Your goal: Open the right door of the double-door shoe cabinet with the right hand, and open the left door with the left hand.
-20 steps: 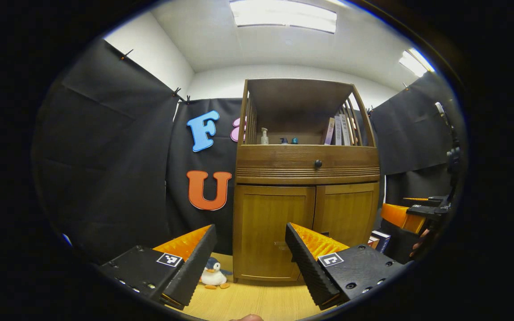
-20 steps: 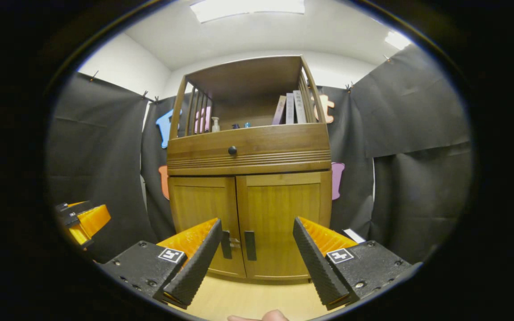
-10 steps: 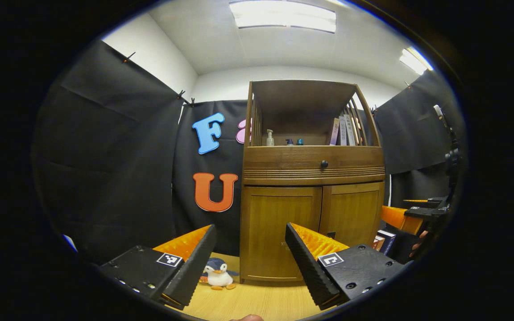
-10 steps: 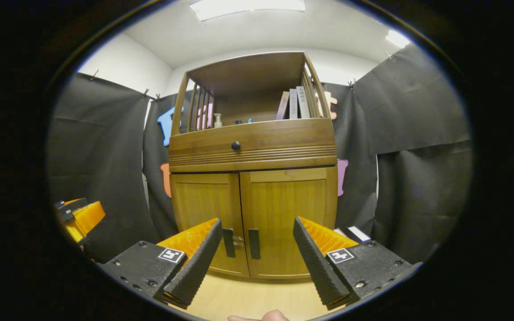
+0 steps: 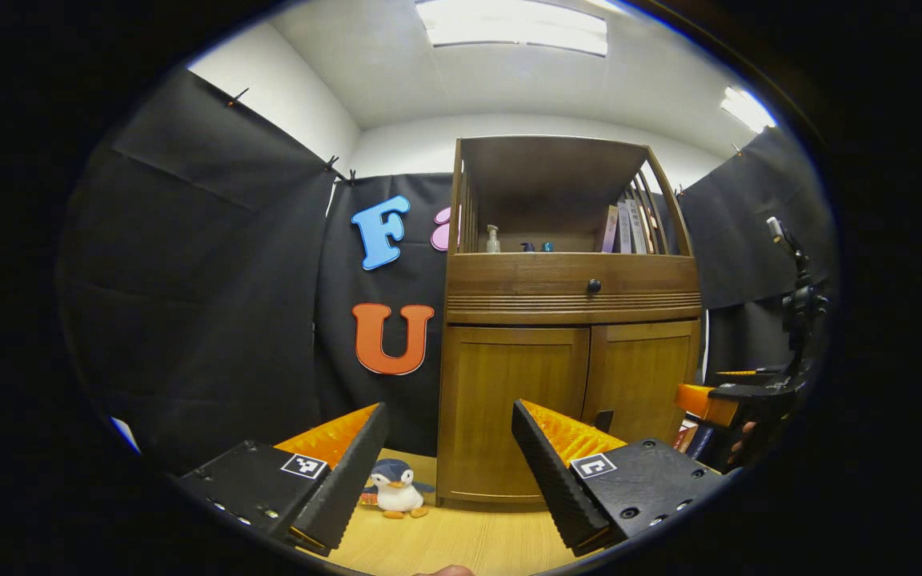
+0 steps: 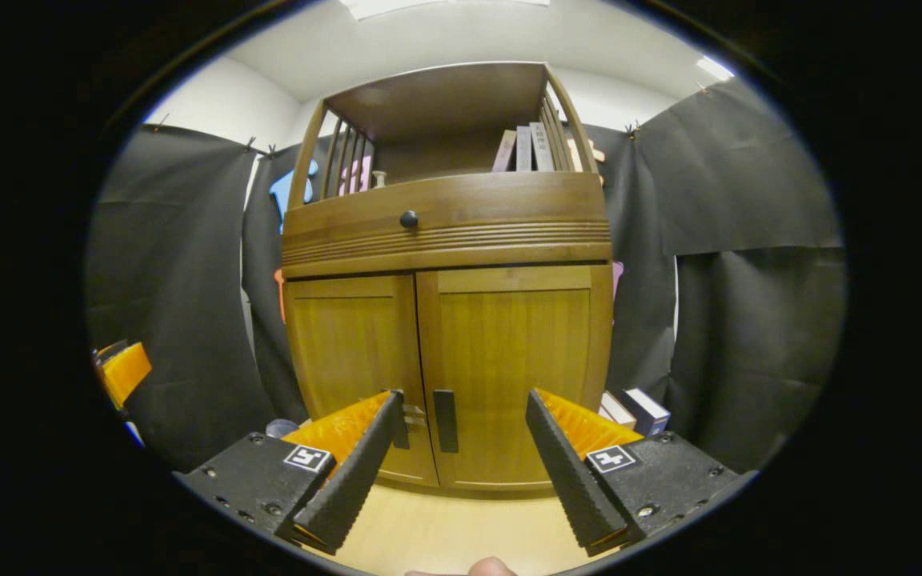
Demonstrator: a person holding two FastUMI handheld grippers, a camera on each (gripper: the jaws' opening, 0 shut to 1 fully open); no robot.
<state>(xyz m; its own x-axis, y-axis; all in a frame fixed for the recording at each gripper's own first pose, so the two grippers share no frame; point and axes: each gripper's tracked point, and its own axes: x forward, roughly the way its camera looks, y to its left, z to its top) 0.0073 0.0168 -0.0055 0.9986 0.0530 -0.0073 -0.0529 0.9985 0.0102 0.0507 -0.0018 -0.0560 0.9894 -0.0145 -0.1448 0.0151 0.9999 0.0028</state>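
The wooden shoe cabinet (image 6: 445, 240) stands ahead with both lower doors closed. In the right gripper view the right door (image 6: 513, 368) carries a dark upright handle (image 6: 445, 420), and the left door (image 6: 349, 360) has its handle partly behind my finger. My right gripper (image 6: 457, 460) is open, a short way in front of the handles, touching nothing. In the left gripper view the cabinet (image 5: 565, 320) sits to the right of centre, with its left door (image 5: 509, 408) closed. My left gripper (image 5: 449, 472) is open and farther back. The right gripper (image 5: 737, 396) shows at the far right.
A plush penguin (image 5: 395, 490) lies on the wooden floor (image 6: 445, 536) left of the cabinet. Books (image 6: 633, 408) lie by its right side. The open top shelf holds bottles (image 5: 493, 238) and upright books (image 6: 521, 148). A drawer with a round knob (image 6: 408, 218) sits above the doors.
The right gripper has moved closer to the cabinet doors, which now look larger. The left gripper has shifted left a little, so the cabinet sits farther right in its view. Both doors stay closed.
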